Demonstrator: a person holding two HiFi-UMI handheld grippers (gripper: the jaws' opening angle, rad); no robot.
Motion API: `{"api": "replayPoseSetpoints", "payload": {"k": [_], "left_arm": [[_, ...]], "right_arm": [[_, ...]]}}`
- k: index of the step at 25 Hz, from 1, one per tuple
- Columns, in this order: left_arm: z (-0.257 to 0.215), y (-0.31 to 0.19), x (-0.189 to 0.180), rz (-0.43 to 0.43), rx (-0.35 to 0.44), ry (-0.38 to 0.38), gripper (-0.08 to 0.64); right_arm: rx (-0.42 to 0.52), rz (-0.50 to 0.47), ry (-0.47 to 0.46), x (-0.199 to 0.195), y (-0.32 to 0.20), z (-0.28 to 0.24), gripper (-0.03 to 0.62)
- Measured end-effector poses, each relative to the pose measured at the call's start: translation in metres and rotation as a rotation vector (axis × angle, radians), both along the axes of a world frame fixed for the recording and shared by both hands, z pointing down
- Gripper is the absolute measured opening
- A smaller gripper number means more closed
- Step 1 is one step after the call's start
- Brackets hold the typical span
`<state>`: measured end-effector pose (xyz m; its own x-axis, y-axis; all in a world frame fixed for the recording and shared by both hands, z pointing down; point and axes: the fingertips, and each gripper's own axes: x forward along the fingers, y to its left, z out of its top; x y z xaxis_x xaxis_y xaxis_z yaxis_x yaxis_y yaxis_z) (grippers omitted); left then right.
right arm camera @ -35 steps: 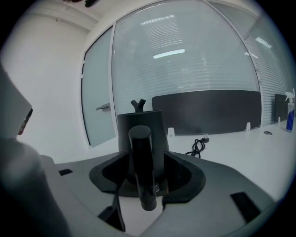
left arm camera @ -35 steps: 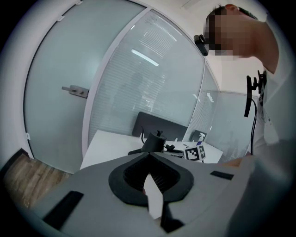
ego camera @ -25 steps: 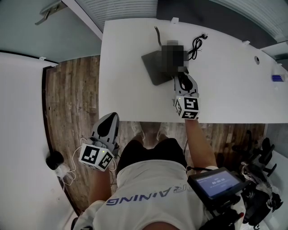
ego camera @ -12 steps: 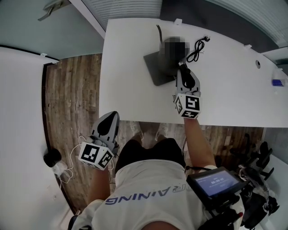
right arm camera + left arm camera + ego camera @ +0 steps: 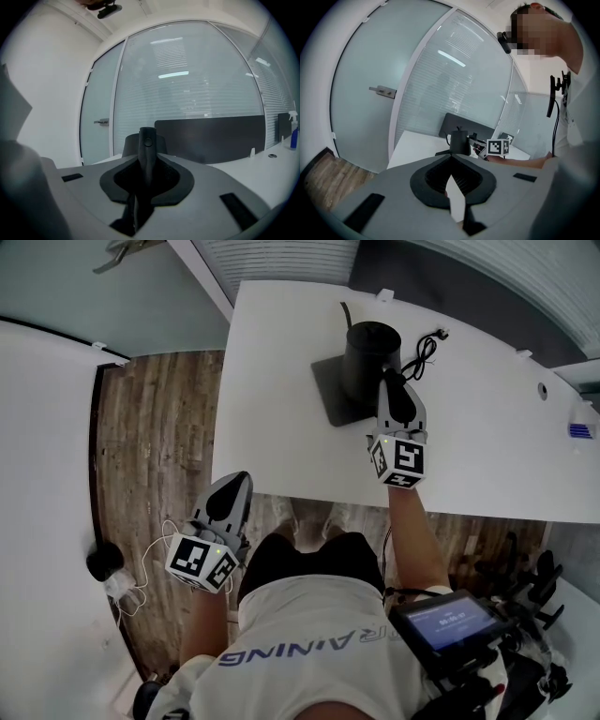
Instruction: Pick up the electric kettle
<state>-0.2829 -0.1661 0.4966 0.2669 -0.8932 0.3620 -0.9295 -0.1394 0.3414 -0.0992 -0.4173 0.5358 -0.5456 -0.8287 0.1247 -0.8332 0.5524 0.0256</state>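
Your right hand-held gripper (image 5: 146, 164) has just been closing its jaws. They clamp the handle (image 5: 147, 140) of the electric kettle (image 5: 372, 354), which is over its base (image 5: 330, 399) on the counter (image 5: 281, 381). Lifting looks underway — raise it straight and level. The left hand-held gripper (image 5: 232, 488) hangs closed and empty.

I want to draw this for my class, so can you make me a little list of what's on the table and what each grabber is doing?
table: white table, with a wooden floor beside it
on the table: black electric kettle over a dark flat base; black power cord beside it
right gripper: jaws have just been closing, now on the kettle's handle
left gripper: off the table, jaws together, holding nothing
kettle lifted: cannot tell
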Motion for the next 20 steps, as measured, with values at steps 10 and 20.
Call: {"api": "replayPoseSetpoints", "payload": {"k": [10,20], "left_arm": [[-0.002,-0.010,-0.006,0.002,0.003,0.003,0.017],[-0.006,-0.031,-0.005,0.057,0.037,0.024,0.017]], "right_arm": [[0.014,0.031,0.006,0.013,-0.005,-0.012,0.066],[0.057,0.047,-0.002,0.027,0.003,-0.057,0.066]]}}
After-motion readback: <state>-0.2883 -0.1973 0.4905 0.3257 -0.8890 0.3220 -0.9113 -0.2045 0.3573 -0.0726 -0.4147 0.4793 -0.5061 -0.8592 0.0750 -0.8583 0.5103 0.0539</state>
